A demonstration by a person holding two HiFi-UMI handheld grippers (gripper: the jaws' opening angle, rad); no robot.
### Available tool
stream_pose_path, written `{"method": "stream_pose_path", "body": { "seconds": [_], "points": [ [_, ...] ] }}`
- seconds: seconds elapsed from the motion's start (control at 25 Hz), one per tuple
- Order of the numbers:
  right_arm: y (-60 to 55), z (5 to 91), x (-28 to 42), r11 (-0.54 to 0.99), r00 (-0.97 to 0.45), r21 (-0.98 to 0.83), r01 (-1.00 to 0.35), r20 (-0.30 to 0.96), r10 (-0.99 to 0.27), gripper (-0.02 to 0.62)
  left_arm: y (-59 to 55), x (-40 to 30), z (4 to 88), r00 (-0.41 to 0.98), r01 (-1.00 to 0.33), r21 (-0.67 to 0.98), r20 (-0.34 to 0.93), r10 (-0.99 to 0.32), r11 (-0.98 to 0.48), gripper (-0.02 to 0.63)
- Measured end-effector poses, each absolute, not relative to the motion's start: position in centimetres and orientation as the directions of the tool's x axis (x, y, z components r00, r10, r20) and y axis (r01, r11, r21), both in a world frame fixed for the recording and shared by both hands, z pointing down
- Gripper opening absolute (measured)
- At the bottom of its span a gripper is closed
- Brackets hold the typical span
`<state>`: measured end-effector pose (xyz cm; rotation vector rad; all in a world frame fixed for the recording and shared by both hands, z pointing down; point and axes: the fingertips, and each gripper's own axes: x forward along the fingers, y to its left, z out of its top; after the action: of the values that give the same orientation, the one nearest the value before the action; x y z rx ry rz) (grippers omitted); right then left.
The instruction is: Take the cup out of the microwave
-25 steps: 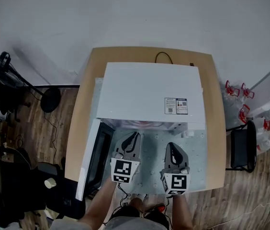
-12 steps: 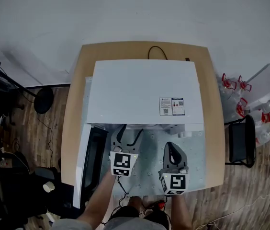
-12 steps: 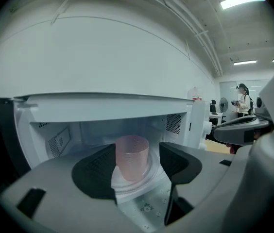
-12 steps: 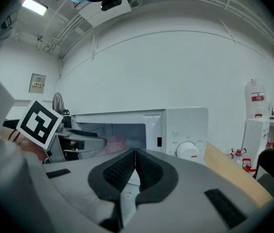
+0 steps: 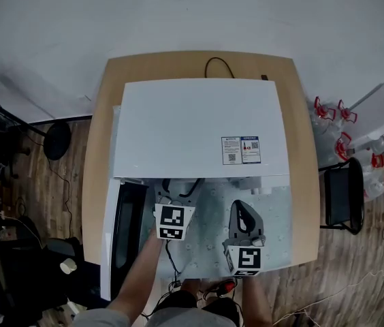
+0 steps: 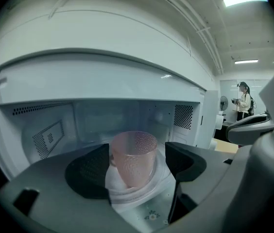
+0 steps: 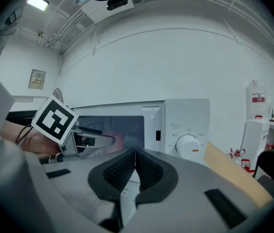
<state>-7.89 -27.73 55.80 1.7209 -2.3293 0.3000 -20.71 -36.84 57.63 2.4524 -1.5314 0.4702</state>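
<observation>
A pink dimpled cup (image 6: 133, 155) stands upright on the glass turntable (image 6: 127, 194) inside the white microwave (image 5: 199, 128). My left gripper (image 6: 139, 166) reaches into the oven mouth. Its jaws are opening, one black pad on each side of the cup, and neither pad presses on it. In the head view the left gripper (image 5: 180, 187) has its fingertips under the microwave's front edge, and the cup is hidden there. My right gripper (image 5: 242, 214) hangs shut and empty over the mat in front of the oven, also seen as the right gripper (image 7: 134, 161) in its own view.
The microwave door (image 5: 120, 230) stands swung open at the left. The control knob (image 7: 188, 144) is on the oven's right front. A wooden table (image 5: 100, 148) carries the oven and a pale mat (image 5: 274, 216). A person (image 6: 244, 101) stands far off at the right.
My left gripper moved forward and down into the microwave opening, and its jaws went from shut to wide apart. The right gripper stayed about where it was, still shut.
</observation>
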Motion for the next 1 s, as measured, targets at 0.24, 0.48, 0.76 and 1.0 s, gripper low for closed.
{"method": "stream_pose_path", "body": {
  "seconds": [0.24, 0.48, 0.76, 1.0],
  "points": [
    [-28.0, 56.4, -7.1, 0.271, -0.276, -0.06, -0.961, 0.306, -0.911, 0.02, -37.9, -20.7, 58.4, 0.392, -0.908, 0.012, 0.381, -0.837, -0.42, 0.36],
    [-27.9, 56.9, -6.6, 0.263, -0.27, -0.066, -0.963, 0.316, -0.91, 0.02, -38.6, -20.6, 58.9, 0.385, -0.911, 0.011, 0.387, -0.838, -0.413, 0.359],
    [-27.5, 56.7, -5.7, 0.255, -0.263, -0.068, -0.965, 0.312, -0.913, 0.02, -38.3, -20.2, 58.8, 0.401, -0.903, 0.014, 0.381, -0.833, -0.429, 0.351],
    [-26.9, 56.0, -5.1, 0.244, -0.254, -0.071, -0.967, 0.301, -0.919, 0.02, -37.8, -20.0, 57.7, 0.396, -0.907, 0.011, 0.365, -0.843, -0.421, 0.348]
  ]
}}
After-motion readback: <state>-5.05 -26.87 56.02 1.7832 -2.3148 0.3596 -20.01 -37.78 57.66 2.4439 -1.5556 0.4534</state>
